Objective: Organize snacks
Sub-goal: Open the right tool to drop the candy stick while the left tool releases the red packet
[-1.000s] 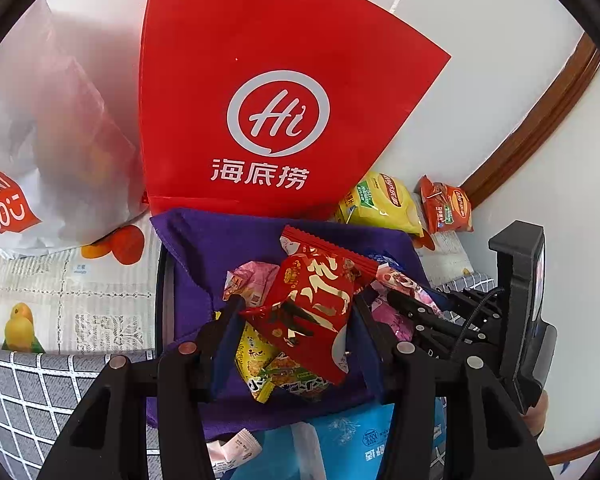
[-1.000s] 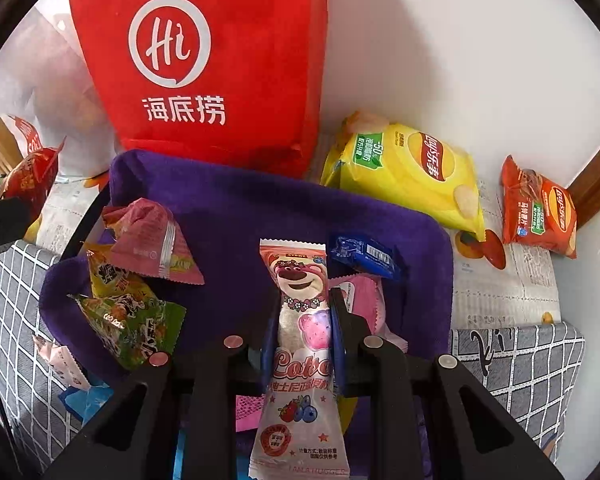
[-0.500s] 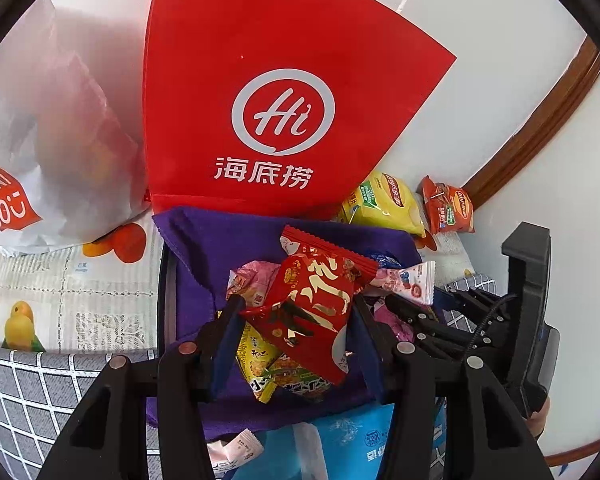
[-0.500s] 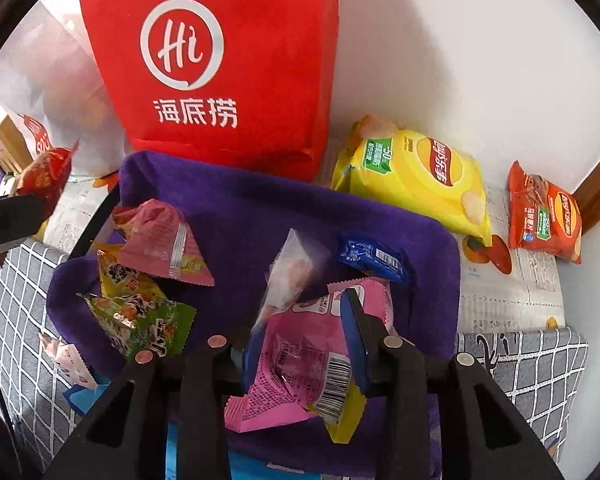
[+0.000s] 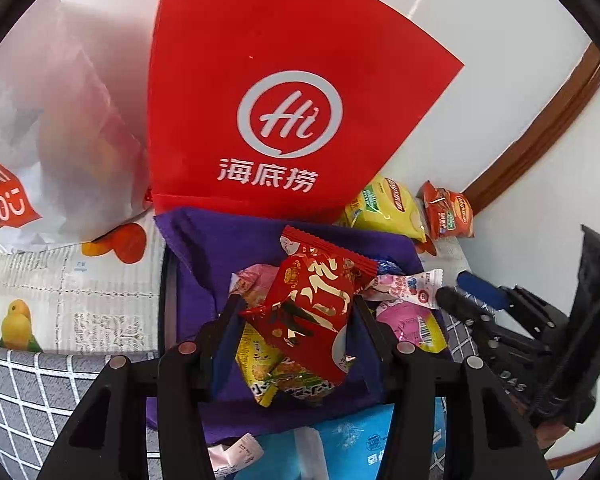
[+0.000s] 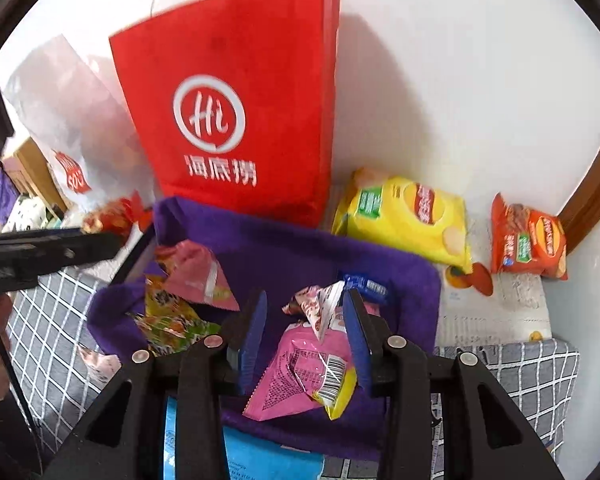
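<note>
Holding a red snack packet [image 5: 316,312] clamped between its two pads, the left gripper [image 5: 296,320] hangs over the purple fabric bin [image 5: 220,248], pointed steeply down, with the packet's long axis running up and away from the fingers toward the red Haidilao paper bag [image 5: 284,92] behind the bin. Directly under that packet lies the bin's open mouth, so (as I judge it) a plain release would drop the packet in among the rest. The right gripper [image 6: 304,332] has just been opening its jaws; they stand apart, and a pink-and-white bear-print candy wrapper [image 6: 324,304] lies loose between them, not pressed by either pad that I can see, resting on a pink triangular packet [image 6: 300,364]. Inside the bin are also another pink triangular packet [image 6: 200,272], a green-and-yellow packet [image 6: 168,320] and a small blue wrapper [image 6: 366,284]. Outside it, to the right against the wall, sit a yellow Lay's chip bag [image 6: 404,216] and an orange Lay's chip bag [image 6: 532,240]; the right gripper is the nearer one to both. A white Miniso plastic bag [image 5: 56,152] stands left of the red bag.
</note>
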Demonstrator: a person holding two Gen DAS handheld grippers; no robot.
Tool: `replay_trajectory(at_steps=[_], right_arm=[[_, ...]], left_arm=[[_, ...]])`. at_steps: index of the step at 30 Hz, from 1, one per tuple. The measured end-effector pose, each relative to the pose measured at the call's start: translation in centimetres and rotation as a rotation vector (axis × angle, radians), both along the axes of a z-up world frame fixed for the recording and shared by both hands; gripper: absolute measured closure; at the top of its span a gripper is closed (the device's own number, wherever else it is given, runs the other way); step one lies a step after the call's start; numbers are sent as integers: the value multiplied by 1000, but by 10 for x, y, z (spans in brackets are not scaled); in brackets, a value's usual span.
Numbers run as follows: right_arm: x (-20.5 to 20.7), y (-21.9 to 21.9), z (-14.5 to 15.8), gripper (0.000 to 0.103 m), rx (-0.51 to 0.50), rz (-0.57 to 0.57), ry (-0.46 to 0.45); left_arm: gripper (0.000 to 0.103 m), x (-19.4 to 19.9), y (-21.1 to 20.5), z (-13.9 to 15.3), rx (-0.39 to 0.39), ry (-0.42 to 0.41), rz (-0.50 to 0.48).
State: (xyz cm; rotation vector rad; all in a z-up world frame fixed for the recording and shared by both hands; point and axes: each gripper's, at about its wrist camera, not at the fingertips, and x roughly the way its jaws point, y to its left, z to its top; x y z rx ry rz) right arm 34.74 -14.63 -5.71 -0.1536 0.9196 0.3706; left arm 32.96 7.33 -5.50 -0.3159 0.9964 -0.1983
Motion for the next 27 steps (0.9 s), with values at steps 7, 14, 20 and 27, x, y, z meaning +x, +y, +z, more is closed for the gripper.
replay_trajectory(at_steps=[7, 14, 20, 27], right_arm=[[-9, -9, 21, 61, 28, -5, -53], [-13, -14, 30, 61, 53, -13, -68], [-16, -11, 32, 61, 45, -4, -72], [-25, -8, 39, 61, 43, 0, -94]], left_arm=[[53, 5, -23, -16, 15, 48, -62], [53, 13, -33, -38, 84, 137, -66], [51, 17, -33, -46, 91, 164, -62], [44, 14, -23, -42, 34, 171, -47]])
